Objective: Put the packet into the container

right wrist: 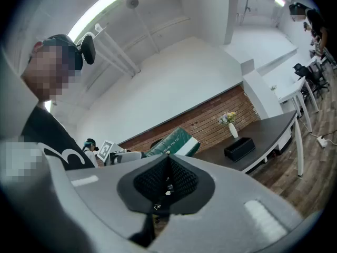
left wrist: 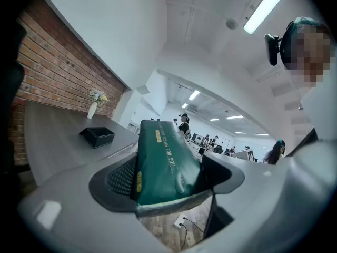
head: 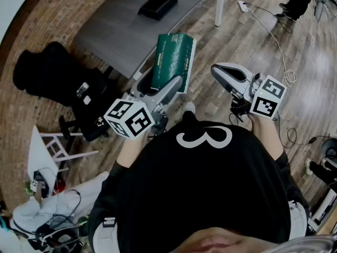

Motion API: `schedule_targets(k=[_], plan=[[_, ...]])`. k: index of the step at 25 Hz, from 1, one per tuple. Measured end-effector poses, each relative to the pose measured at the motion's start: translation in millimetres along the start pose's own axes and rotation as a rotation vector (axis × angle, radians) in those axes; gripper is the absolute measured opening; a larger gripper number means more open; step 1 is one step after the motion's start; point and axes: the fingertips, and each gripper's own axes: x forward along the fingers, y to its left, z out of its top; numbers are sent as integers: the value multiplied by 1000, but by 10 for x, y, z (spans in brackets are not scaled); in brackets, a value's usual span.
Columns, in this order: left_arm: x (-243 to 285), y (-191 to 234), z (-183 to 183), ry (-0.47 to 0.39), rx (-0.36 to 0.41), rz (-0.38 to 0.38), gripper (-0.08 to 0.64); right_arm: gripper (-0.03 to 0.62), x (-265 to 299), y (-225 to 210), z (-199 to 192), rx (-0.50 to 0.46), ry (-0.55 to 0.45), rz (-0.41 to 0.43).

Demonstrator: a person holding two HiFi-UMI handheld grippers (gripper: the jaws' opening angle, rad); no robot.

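Observation:
My left gripper [head: 169, 83] is shut on a dark green packet [head: 170, 60] with a white edge, held upright in the air in front of me. In the left gripper view the packet [left wrist: 160, 165] fills the space between the two jaws. The black open container [head: 157, 4] sits on the grey table [head: 121, 33] far ahead; it also shows as a small black box [left wrist: 97, 136] and container [right wrist: 239, 148]. My right gripper [head: 225, 74] is raised at the right, its jaws closed together with nothing in them [right wrist: 167, 181].
A brick wall [head: 47, 20] runs behind the table. A black bag [head: 50, 73] and a white stool [head: 52, 146] stand on the wooden floor at left. Cables [head: 274, 41] trail over the floor at right. A vase with flowers [left wrist: 93, 105] stands on the table.

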Motion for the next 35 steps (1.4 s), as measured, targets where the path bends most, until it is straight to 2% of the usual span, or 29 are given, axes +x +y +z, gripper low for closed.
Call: schedule_targets(k=[9,16,23,31,35], plan=[[51,-20,-20,35,0,-20,403,2,-22,-77,-70,30,-16,-35],[182,197,-189,56,-33,-64,403,2,9,-235,-290,60,-13,-83],[894,400,-8,78,-71,-101,403,2,1,-926,-25,100,-4,-126],[1547,1114,297,111,-98,-97,403,2,509,-1784,179,157,25,-162],[1843,1530,475,106,-77,-95,403,2,853,-2195,284,173,63,-167]])
